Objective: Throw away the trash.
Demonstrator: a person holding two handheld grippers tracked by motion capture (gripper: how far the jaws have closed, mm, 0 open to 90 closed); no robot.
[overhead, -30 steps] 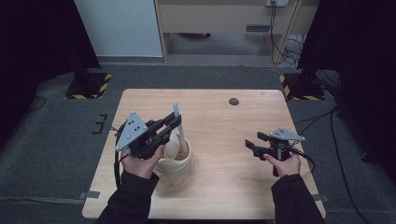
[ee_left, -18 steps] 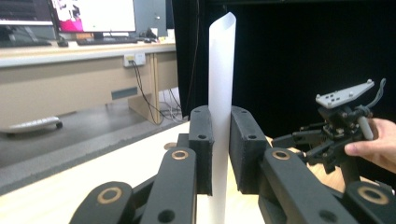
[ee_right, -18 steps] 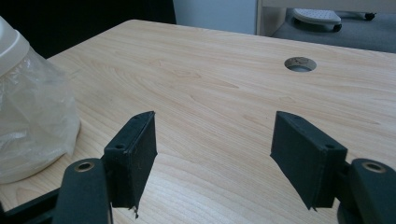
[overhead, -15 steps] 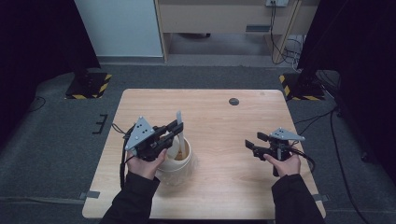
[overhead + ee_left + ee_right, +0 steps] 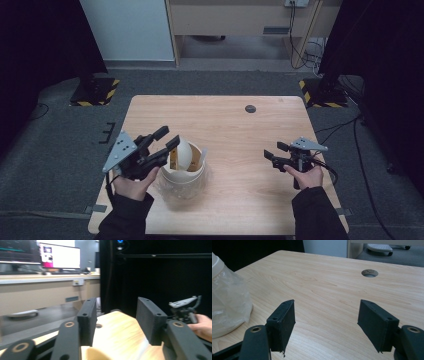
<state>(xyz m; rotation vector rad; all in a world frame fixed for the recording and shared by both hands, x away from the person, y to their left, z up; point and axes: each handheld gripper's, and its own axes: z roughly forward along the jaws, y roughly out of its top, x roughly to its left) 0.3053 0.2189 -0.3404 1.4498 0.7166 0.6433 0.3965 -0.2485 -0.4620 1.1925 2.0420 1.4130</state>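
Above the table (image 5: 230,120), 2 wide-open, empty grippers, left (image 5: 162,140) beside jar (image 5: 182,172), right (image 5: 272,152).

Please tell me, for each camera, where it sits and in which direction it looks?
High view: above the person's side, looking forward and down on the table; both forearms, left claw, right claw show.
Left gripper view: rides the left claw, facing across the table to the right claw.
Right gripper view: rides the right claw, facing the tabletop.
Shared: the table hole.

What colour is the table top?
Light wood grain, pale beige, on the wooden table top; the right gripper view shows it best.
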